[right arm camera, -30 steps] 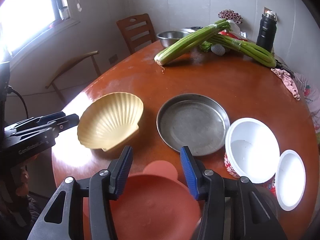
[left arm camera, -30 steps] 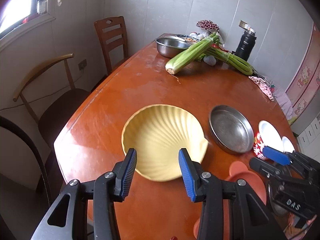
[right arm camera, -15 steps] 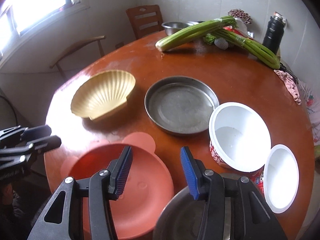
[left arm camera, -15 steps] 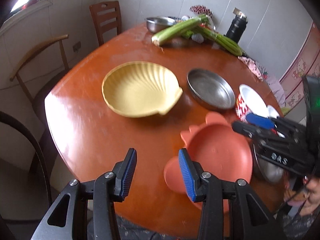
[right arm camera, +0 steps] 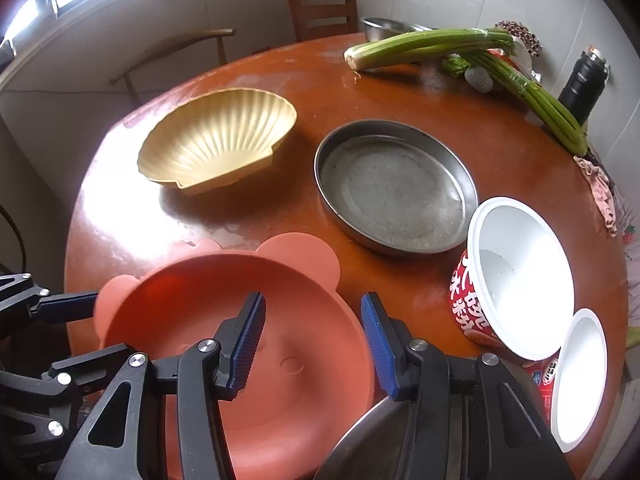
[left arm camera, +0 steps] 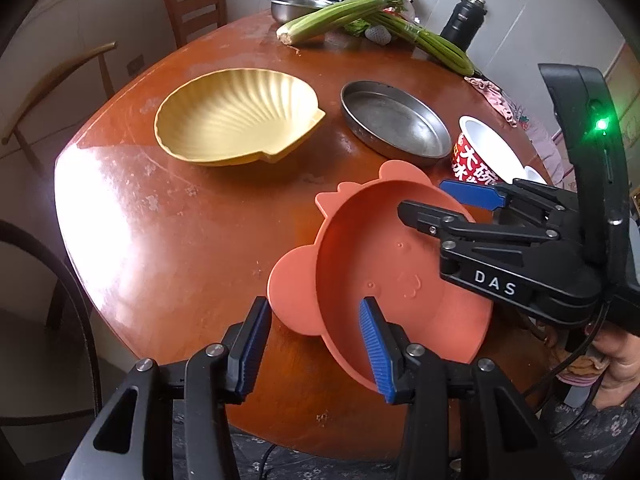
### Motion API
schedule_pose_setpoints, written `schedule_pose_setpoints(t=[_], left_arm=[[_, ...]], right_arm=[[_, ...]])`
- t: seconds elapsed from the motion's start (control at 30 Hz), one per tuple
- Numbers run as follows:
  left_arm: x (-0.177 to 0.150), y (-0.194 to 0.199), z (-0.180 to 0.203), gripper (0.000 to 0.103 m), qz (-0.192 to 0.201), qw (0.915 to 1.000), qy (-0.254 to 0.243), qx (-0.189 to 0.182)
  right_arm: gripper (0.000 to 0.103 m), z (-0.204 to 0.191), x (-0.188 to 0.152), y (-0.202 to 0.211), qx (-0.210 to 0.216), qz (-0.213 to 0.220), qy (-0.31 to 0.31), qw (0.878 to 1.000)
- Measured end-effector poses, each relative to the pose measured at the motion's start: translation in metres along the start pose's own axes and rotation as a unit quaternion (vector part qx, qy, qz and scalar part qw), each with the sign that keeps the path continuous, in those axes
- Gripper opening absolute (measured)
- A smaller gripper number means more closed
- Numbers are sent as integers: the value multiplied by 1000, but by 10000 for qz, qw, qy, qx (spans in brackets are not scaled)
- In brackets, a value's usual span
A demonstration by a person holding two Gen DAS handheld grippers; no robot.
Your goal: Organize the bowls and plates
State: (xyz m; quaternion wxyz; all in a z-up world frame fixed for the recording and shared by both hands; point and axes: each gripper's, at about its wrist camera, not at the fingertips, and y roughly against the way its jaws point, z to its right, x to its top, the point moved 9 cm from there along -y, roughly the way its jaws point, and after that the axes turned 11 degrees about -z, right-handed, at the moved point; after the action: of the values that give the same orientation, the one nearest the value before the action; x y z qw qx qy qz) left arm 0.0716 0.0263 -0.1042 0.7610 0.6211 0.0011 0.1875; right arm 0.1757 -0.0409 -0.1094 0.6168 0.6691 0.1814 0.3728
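An orange bear-eared bowl (left arm camera: 380, 264) (right arm camera: 180, 304) sits at the table's near edge. My left gripper (left arm camera: 314, 350) (right arm camera: 96, 326) hangs over the bowl's left ear and rim. Its jaws are opening and the pads stand clear of the rim that lies between them. From the other side my right gripper (right arm camera: 312, 342) (left arm camera: 432, 204) hovers open above the bowl's inside and grips nothing. Behind the bowl are a yellow shell-shaped dish (left arm camera: 236, 120) (right arm camera: 216, 140) and a round steel pan (left arm camera: 396, 120) (right arm camera: 394, 188). A red-and-white paper bowl (left arm camera: 480, 156) (right arm camera: 516, 276) lies tilted at the right.
A smaller white cup (right arm camera: 580, 376) leans by the paper bowl, and a steel bowl's rim (right arm camera: 368, 440) shows under my right gripper. Celery (left arm camera: 340, 16), a black flask (left arm camera: 464, 20) and a steel bowl (left arm camera: 296, 4) crowd the far side. Chairs (left arm camera: 196, 4) stand at the left.
My left gripper left the yellow dish and came right and down to the orange bowl's left rim. My right gripper sank toward the bowl's inside.
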Motion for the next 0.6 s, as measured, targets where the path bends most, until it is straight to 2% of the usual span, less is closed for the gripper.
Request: schedule_pose_setpoints(t=[0.17, 0.27, 0.6], left_arm=[[3, -9, -2, 46, -4, 9999, 103, 35], [8, -10, -4, 45, 85, 9998, 148, 79], [31, 2, -27, 44, 383, 9983, 426, -136]], right_arm=[[52, -2, 2, -6, -58, -52, 74, 9999], [52, -2, 3, -5, 67, -45, 10, 10000], [52, -9, 10, 6, 455, 71, -283, 9985]])
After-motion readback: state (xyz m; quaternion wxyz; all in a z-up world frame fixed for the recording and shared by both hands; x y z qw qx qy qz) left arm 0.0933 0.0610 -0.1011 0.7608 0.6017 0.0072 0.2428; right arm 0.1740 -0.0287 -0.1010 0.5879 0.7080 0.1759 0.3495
